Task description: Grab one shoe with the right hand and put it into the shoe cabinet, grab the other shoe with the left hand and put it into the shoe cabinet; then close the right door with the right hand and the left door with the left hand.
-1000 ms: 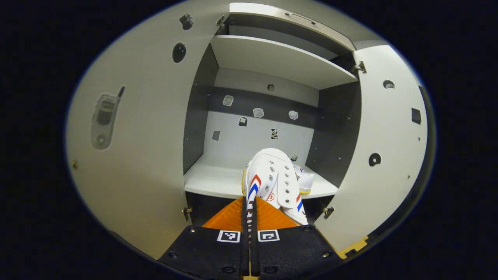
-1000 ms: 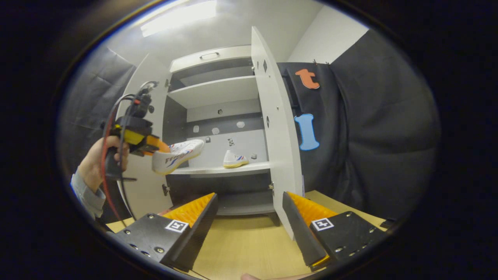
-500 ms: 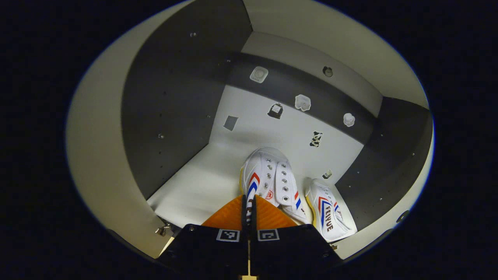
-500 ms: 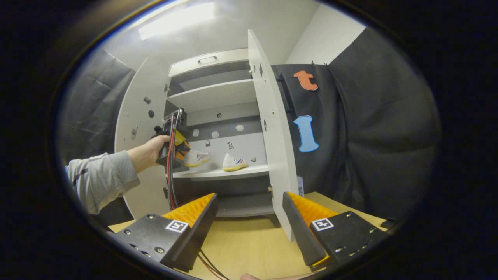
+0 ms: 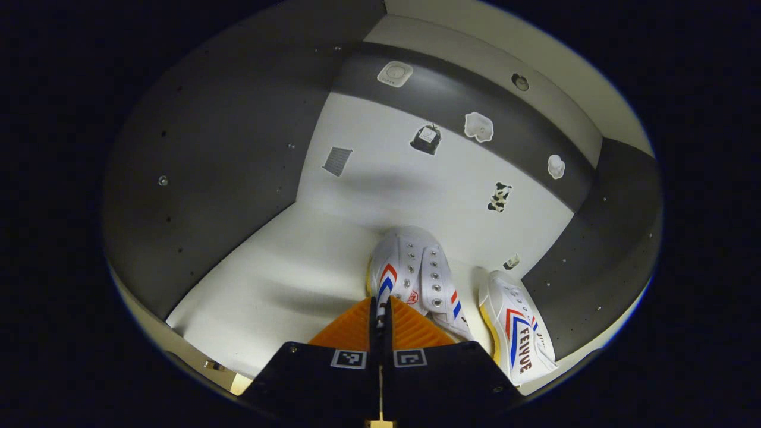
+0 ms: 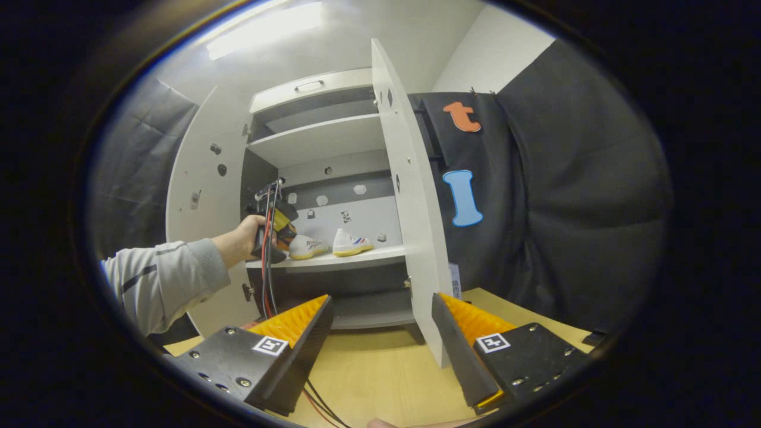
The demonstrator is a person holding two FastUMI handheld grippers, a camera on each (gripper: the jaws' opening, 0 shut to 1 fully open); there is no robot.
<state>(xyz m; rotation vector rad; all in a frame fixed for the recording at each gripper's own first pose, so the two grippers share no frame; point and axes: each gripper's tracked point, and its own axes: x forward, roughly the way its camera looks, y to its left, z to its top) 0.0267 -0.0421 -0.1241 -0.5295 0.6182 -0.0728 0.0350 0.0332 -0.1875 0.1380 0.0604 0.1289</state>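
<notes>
Second shoe, pinched at its heel by the left gripper, has travelled deeper onto the shelf beside the first shoe, leaving only release; right gripper wide and empty.

A: Where does the left gripper view sit?
B: Inside the shoe cabinet, close above its shelf, facing the back panel.
A: And the right gripper view?
B: Back from the shoe cabinet, low over the counter, facing its open front. Both share that shelf.
</notes>
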